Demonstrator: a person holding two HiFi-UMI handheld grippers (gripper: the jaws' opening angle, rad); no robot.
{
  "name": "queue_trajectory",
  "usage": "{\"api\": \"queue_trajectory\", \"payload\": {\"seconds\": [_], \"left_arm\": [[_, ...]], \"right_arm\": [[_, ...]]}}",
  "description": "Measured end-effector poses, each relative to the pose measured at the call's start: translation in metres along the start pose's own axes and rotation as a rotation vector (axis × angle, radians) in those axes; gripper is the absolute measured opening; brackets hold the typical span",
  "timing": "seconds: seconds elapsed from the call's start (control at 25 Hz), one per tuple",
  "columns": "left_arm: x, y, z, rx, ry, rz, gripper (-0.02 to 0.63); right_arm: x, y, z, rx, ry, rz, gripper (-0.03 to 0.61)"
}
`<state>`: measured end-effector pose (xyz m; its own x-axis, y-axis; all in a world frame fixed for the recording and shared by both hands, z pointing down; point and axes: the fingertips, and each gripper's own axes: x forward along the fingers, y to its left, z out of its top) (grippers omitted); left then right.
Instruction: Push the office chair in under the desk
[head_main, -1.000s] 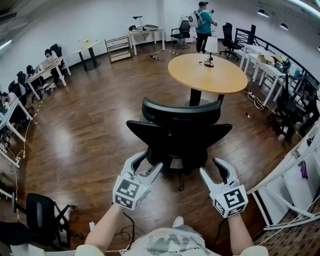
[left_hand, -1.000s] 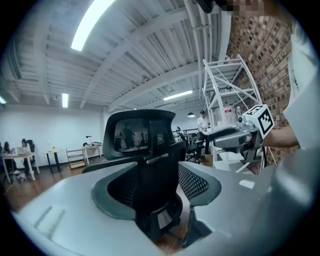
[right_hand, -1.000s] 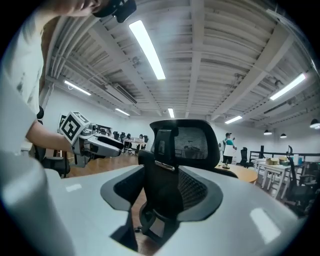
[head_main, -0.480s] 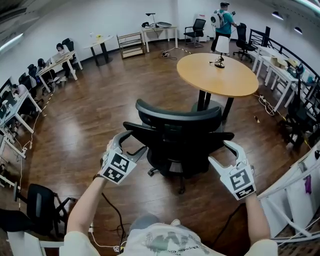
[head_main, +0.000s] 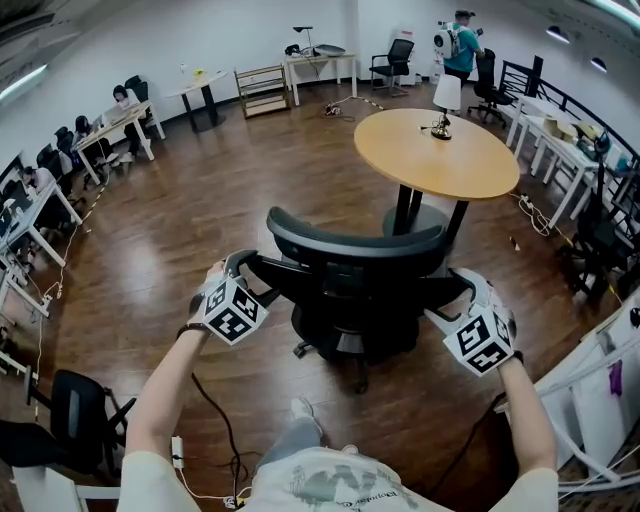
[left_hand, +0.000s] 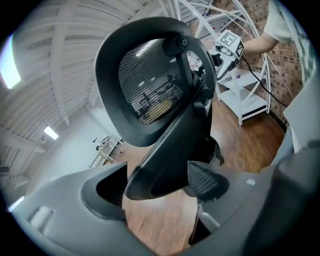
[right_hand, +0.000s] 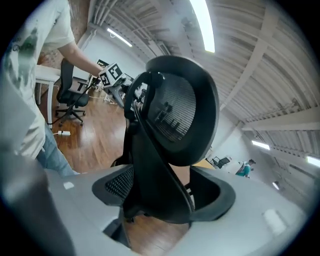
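Big open-plan office, head view from steeply above. Dark brown plank floor (head_main: 170, 230), glossy, streaked w/ light reflections; white walls.

Far left: white work tables (head_main: 110, 125) along the curved wall, w/ seated people (head_main: 125, 97). Bottom left: spare black chair (head_main: 75, 425), nr a loose cable (head_main: 205, 400) on the boards.

Left of centre: left gripper (head_main: 240, 268) at the end of a bare forearm, its cube printed w/ a black-and-white square marker, a pattern rather than words. Fingers (left_hand: 207, 181) spread wide in the left gripper view, straddling the left edge of the chair back, w/ the mesh panel rising above them.

Centre: office chair (head_main: 350, 285), black, mesh back w/ curved headrest, back turned to the camera, seat facing the desk (head_main: 440, 160). Close to the desk's black pedestal, but most of the chair out from under the top. Desk round, pale wood top, w/ a small white-shaded lamp (head_main: 443, 100) on it.

Right of centre: right gripper (head_main: 468, 290), same kind of marker cube. Fingers (right_hand: 116, 186) also wide apart, w/ the right edge of the chair back between them. Beyond, nr the back wall: standing person in a teal top (head_main: 462, 45).

Far right: more white tables (head_main: 545, 130), dark chairs (head_main: 590, 235), and a white metal frame (head_main: 590, 420) at bottom right.
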<state>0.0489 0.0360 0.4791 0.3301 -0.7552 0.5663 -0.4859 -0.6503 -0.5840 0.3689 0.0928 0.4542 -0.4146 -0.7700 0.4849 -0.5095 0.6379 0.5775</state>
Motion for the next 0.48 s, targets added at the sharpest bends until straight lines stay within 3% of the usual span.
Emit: {"api": "queue_trajectory", "payload": {"seconds": [0.36,0.48], "left_arm": [[0.050,0.016,-0.007,0.042,0.058,-0.030,0.380],[0.059,0.020,-0.006,0.093,0.079,0.000,0.377]], "right_arm": [[0.044,-0.011,-0.027,-0.005,0.127,0.036,0.342],[0.053,-0.015,-0.029,-0.031,0.139,0.042,0.339]]}}
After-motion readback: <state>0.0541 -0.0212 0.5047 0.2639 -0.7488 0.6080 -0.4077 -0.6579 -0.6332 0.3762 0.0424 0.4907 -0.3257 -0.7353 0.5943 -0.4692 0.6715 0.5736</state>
